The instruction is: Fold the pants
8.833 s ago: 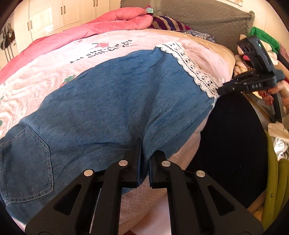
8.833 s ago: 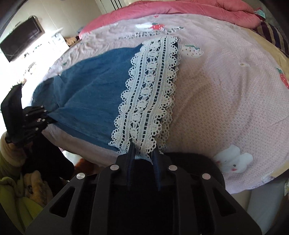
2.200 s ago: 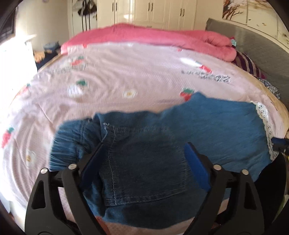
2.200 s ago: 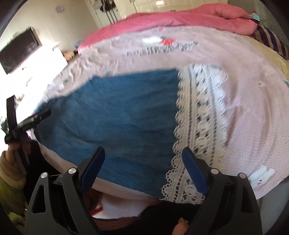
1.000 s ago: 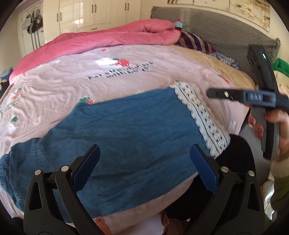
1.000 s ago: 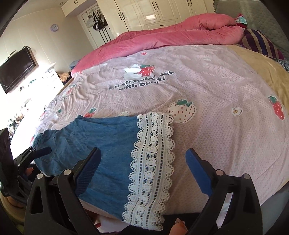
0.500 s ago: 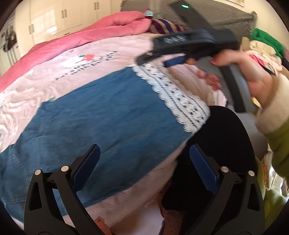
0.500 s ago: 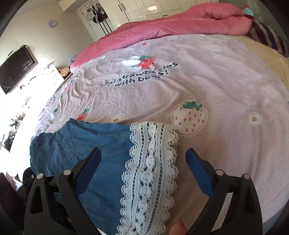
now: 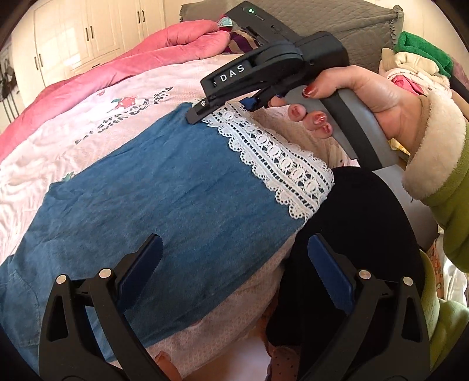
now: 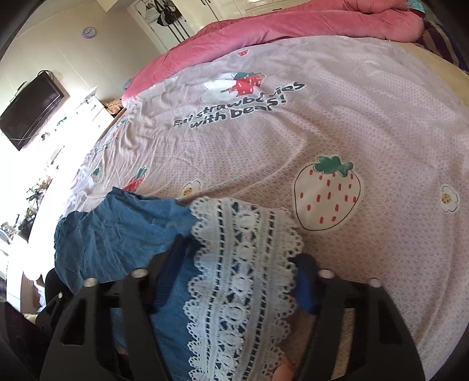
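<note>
Blue denim pants (image 9: 164, 199) with a white lace hem (image 9: 281, 158) lie flat on the pink strawberry bedsheet (image 9: 88, 123). My left gripper (image 9: 234, 263) is open, hovering over the near edge of the pant leg. My right gripper (image 10: 237, 272) is open, its jaws straddling the far end of the lace hem (image 10: 243, 263) with the denim (image 10: 117, 234) to its left. In the left wrist view the right gripper (image 9: 205, 108) comes down at the hem's far corner, held by a hand.
A rolled pink duvet (image 10: 322, 23) lies along the bed's far side. A grey headboard (image 9: 337, 23) and a clothes pile (image 9: 416, 64) are at the right. The person's dark-clothed leg (image 9: 360, 222) stands against the bed edge.
Both grippers let go of the pants and opened. The right gripper then moved across to the far end of the lace hem and lowered onto it. The left gripper swung toward the leg.
</note>
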The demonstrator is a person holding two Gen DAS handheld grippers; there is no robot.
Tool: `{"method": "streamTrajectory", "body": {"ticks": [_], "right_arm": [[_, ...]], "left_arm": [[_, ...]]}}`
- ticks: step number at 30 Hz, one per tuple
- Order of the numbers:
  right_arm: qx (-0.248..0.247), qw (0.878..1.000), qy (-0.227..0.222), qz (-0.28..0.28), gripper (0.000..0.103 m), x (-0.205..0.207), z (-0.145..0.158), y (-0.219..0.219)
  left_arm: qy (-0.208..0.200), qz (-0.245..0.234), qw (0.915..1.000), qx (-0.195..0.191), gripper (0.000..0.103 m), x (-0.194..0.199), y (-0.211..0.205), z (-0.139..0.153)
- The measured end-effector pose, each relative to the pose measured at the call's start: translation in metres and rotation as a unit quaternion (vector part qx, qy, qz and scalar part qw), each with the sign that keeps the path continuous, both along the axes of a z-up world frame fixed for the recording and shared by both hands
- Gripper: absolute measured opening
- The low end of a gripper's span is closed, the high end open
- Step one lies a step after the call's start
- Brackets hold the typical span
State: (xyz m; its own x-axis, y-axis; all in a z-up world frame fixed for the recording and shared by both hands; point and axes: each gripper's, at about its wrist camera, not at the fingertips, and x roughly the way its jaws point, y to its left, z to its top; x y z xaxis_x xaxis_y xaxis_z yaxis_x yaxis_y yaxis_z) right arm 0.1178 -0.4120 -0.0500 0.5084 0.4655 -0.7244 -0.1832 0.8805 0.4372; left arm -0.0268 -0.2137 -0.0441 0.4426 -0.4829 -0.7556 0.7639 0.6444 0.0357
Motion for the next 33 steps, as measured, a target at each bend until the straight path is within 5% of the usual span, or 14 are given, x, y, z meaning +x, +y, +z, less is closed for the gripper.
{"method": "streamTrajectory", "body": {"ticks": [3,10,18,21,24,28,33], "right_arm": [[-0.045,0.999,-0.002,-0.017,0.058,-0.002,0.002,-0.001],[-0.004,1.0,0.011,-0.017,0.064,0.0,-0.011,-0.003],[0.013,1.0,-0.006,0.026,0.053,-0.008,0.008,0.013],[-0.002,1.0,0.023,0.01,0.055,0.0,-0.004,0.006],[0.035,0.999,0.031,0.006,0.055,-0.002,-0.013,-0.001],[0.088,0.995,0.026,0.033,0.016,-0.007,-0.008,0.0],[0.11,0.993,0.012,0.046,0.016,-0.007,0.013,0.007]], "left_arm": [[-0.001,-0.007,1.0,0.0,0.093,0.0,-0.005,-0.002],[0.005,-0.013,0.9999,0.005,0.093,-0.002,-0.008,-0.008],[-0.001,-0.028,0.9996,0.008,0.093,-0.003,-0.014,-0.01],[-0.01,-0.049,0.9986,0.014,0.082,-0.008,-0.021,-0.012],[-0.015,-0.071,0.9972,0.019,0.075,-0.013,-0.028,-0.015],[-0.032,-0.105,0.9936,0.03,0.064,-0.019,-0.04,-0.02],[-0.07,-0.117,0.9897,0.043,0.055,-0.021,-0.055,-0.029]]}}
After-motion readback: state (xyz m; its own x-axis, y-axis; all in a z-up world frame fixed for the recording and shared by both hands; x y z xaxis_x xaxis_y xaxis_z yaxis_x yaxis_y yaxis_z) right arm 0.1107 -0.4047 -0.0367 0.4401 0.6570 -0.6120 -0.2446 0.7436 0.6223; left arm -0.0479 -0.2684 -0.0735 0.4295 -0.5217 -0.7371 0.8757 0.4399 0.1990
